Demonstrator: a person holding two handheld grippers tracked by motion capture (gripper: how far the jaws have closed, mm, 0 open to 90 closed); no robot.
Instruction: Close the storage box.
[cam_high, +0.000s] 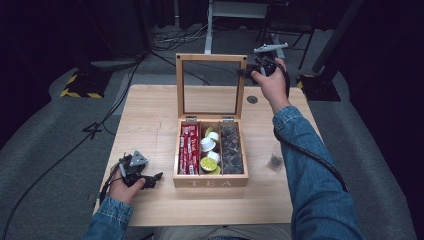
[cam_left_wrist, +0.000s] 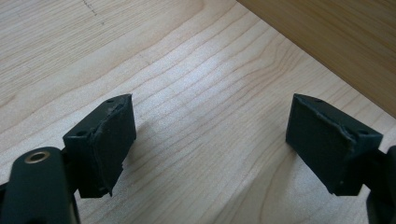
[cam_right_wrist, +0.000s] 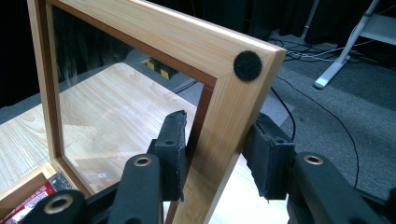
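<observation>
The upright glass-paned wooden lid (cam_high: 210, 85) walls off the far side of the open wooden tea box (cam_high: 210, 181), whose three filled compartments lie open from above, while bare pale wooden counter (cam_high: 150, 120) gives passing room left and right of it.

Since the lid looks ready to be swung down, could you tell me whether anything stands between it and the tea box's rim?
Nothing visible does. The right gripper has its fingers on either side of the upright lid frame. Sachets and pods lie inside the tea box compartments, none visibly above the rim. The left gripper rests on the table, beside the box.
</observation>
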